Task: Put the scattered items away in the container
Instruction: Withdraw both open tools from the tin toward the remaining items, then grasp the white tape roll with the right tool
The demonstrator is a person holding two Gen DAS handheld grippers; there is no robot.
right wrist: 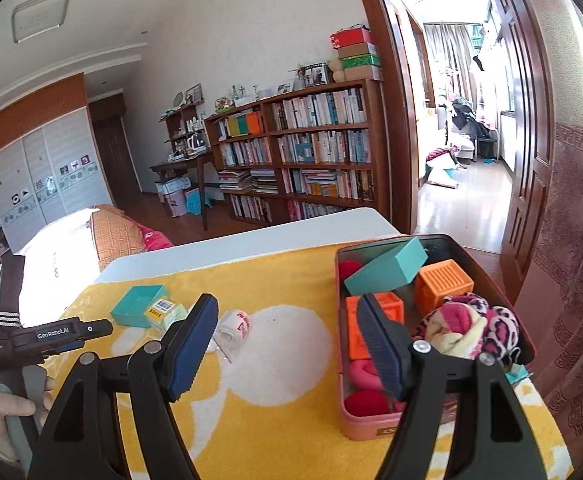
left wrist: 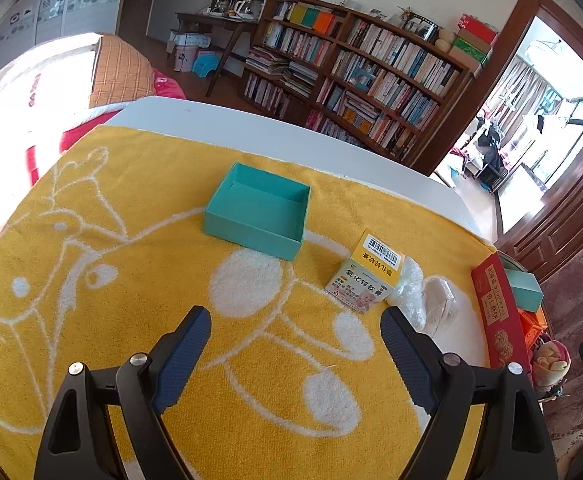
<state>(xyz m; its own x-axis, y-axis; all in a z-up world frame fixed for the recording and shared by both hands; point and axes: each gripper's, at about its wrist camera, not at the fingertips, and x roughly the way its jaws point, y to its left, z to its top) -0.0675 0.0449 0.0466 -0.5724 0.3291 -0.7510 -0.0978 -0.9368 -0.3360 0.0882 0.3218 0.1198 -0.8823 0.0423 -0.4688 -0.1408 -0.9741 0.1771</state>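
My left gripper [left wrist: 295,316] is open above the yellow towel [left wrist: 131,280], nothing between its fingers. Beyond it lies an open teal box [left wrist: 257,210]. A yellow medicine box [left wrist: 367,276], a crumpled clear bag [left wrist: 409,292] and a white roll [left wrist: 439,304] lie to the right. My right gripper [right wrist: 287,304] is open and holds nothing, just left of the red tin container [right wrist: 371,428]. The tin holds a teal lid [right wrist: 387,270], orange cubes [right wrist: 443,282], a pink sock bundle [right wrist: 471,328] and red balls [right wrist: 365,402].
The towel covers a white table [left wrist: 291,132] with its far edge just past the teal box. A bed [left wrist: 31,100] stands left, a bookshelf [left wrist: 371,80] behind and a doorway right. A hand [right wrist: 7,412] grips the left tool's handle at the lower left.
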